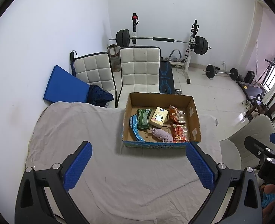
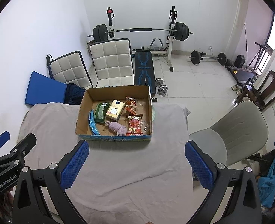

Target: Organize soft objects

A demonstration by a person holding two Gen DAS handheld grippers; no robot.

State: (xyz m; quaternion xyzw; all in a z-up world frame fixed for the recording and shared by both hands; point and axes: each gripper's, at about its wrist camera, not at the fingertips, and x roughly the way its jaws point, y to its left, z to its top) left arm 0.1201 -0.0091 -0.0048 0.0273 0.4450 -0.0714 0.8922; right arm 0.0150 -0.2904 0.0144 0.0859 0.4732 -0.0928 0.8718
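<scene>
Both grippers, left gripper (image 1: 138, 166) and right gripper (image 2: 136, 165), held wide, empty. Lilac rolled cloth (image 2: 117, 127) in cardboard box (image 2: 81, 112): light, limp; best pinched mid-roll.

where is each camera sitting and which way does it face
Left wrist: on the left gripper, looking forward over the cloth-covered table at the cardboard box; own open fingers show, the right gripper at far right.
Right wrist: on the right gripper, same heading; own open fingers, the left gripper at far left.
Shared: the box, white chairs, barbell rack.
</scene>
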